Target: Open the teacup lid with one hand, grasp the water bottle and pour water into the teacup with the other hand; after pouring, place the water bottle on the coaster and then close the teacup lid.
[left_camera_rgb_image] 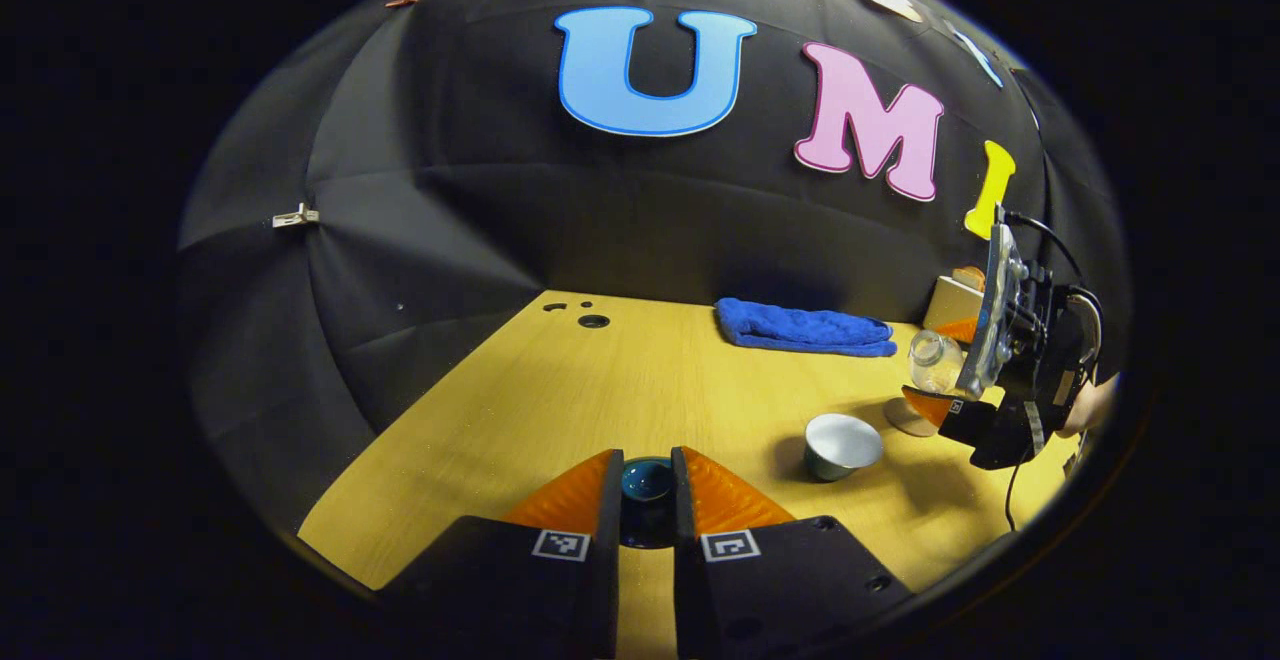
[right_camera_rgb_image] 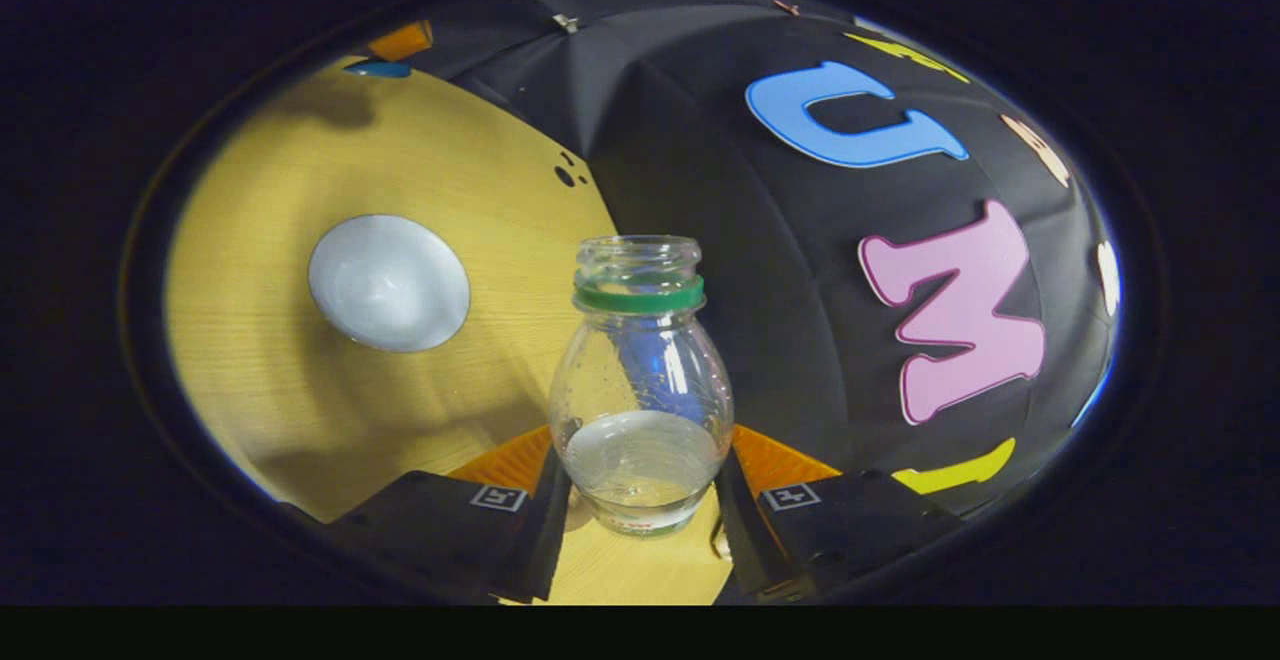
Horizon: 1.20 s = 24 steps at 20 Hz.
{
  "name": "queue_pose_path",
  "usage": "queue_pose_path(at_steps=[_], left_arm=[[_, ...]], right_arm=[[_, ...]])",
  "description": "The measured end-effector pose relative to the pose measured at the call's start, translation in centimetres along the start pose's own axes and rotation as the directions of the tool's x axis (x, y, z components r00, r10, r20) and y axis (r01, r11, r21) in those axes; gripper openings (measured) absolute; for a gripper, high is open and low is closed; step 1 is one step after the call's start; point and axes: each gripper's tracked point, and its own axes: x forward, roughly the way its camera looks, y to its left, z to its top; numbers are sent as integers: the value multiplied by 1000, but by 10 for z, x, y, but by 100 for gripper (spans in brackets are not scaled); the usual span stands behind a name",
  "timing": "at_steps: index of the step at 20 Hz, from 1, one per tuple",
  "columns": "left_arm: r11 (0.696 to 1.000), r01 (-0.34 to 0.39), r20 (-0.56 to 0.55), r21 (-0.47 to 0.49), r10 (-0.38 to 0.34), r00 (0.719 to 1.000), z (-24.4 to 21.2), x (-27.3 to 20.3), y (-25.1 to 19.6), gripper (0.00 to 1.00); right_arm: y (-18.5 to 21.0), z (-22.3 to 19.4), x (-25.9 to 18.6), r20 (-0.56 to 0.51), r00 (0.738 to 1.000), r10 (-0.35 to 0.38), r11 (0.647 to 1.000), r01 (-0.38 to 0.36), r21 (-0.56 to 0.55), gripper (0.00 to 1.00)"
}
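Observation:
My left gripper (left_camera_rgb_image: 647, 462) is shut on the dark teal teacup lid (left_camera_rgb_image: 647, 480) and holds it low over the near part of the wooden table (left_camera_rgb_image: 560, 400). The teacup (left_camera_rgb_image: 842, 445) stands uncovered to the right, its pale inside showing; in the right gripper view the teacup (right_camera_rgb_image: 388, 283) lies to the left of the bottle. My right gripper (right_camera_rgb_image: 642, 458) is shut on a clear water bottle (right_camera_rgb_image: 640, 380) with a green neck ring, no cap and a little water in it. In the left gripper view the right gripper (left_camera_rgb_image: 945, 372) holds it tilted above the table, right of the cup. A pale round coaster (left_camera_rgb_image: 908, 422) lies under it.
A folded blue towel (left_camera_rgb_image: 805, 330) lies at the back of the table by the wall. A small beige box (left_camera_rgb_image: 952, 302) stands behind the right gripper. Round holes (left_camera_rgb_image: 593, 321) mark the table's far left corner. A hand (left_camera_rgb_image: 1090, 405) shows at the right edge.

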Motion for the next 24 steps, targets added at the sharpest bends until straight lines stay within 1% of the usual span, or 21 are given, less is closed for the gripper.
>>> queue_pose_path(at_steps=[1, 2, 3, 4, 5, 7, 8, 9, 10, 11, 12, 13, 14, 15, 21, 22, 23, 24], left_arm=[[1000, -2, -2, -4, 2, 1000, -1, 0, 2, 26], [1000, -2, -2, -4, 2, 1000, -2, 0, 2, 26], [1000, -1, -4, -3, 1, 1000, -2, 1, 2, 27], [1000, 3, -5, -1, -3, 1000, -3, 1, 3, 23], [1000, 5, -3, 4, -5, 1000, -1, 1, 4, 26], [1000, 7, 2, 12, -8, 1000, 0, 1, 7, 26], [1000, 8, 4, 14, -8, 1000, 0, -1, 8, 23], [1000, 6, 3, 14, -6, 1000, 0, -1, 9, 23], [1000, 3, 0, 12, -3, 1000, -1, -2, 10, 26], [1000, 3, -2, 9, -2, 1000, -2, -2, 11, 23], [1000, 1, -6, 5, -1, 1000, -5, 0, 11, 23], [1000, 0, -9, 2, 0, 1000, -6, -1, 12, 23], [1000, -1, -12, 0, 1, 1000, -7, -2, 13, 26], [1000, -2, -12, 0, 2, 1000, -6, -2, 13, 27], [1000, -5, -11, -2, 5, 1000, -6, -2, 16, 26], [1000, -7, -15, -1, 7, 1000, -8, -2, 18, 23], [1000, -13, -20, 2, 13, 1000, -9, -2, 19, 27], [1000, -14, -23, 0, 14, 1000, -10, -1, 19, 27]], right_arm=[[3, 1, 1, 5, 1000, 5, 1000, -5, -23, 70], [5, 2, 2, 9, 1000, 10, 999, -9, -50, 67], [8, 3, 2, 16, 1000, 14, 997, -12, -78, 67], [10, 5, 4, 21, 1000, 15, 994, -13, -105, 70], [12, 4, 4, 24, 1000, 18, 991, -15, -130, 70], [15, 3, 4, 21, 1000, 21, 986, -17, -166, 70], [15, 2, 7, 14, 1000, 19, 983, -16, -181, 70], [16, 2, 9, 10, 1000, 13, 980, -11, -198, 70], [15, 1, 12, 8, 1000, 5, 976, -4, -217, 70], [14, 2, 14, 7, 1000, -3, 971, 5, -240, 70], [13, 2, 16, 8, 1000, -7, 965, 8, -261, 70], [14, 2, 17, 9, 1000, -6, 961, 9, -278, 70], [16, 2, 19, 10, 1000, -1, 957, 4, -291, 70], [18, 1, 20, 10, 1000, -1, 953, 4, -304, 70], [19, 0, 24, 9, 1000, -3, 928, 6, -374, 70], [19, 2, 24, 12, 1000, -4, 920, 8, -392, 70], [19, 2, 24, 17, 1000, -3, 913, 9, -407, 70], [20, 3, 24, 20, 1000, 1, 908, 8, -418, 70]])
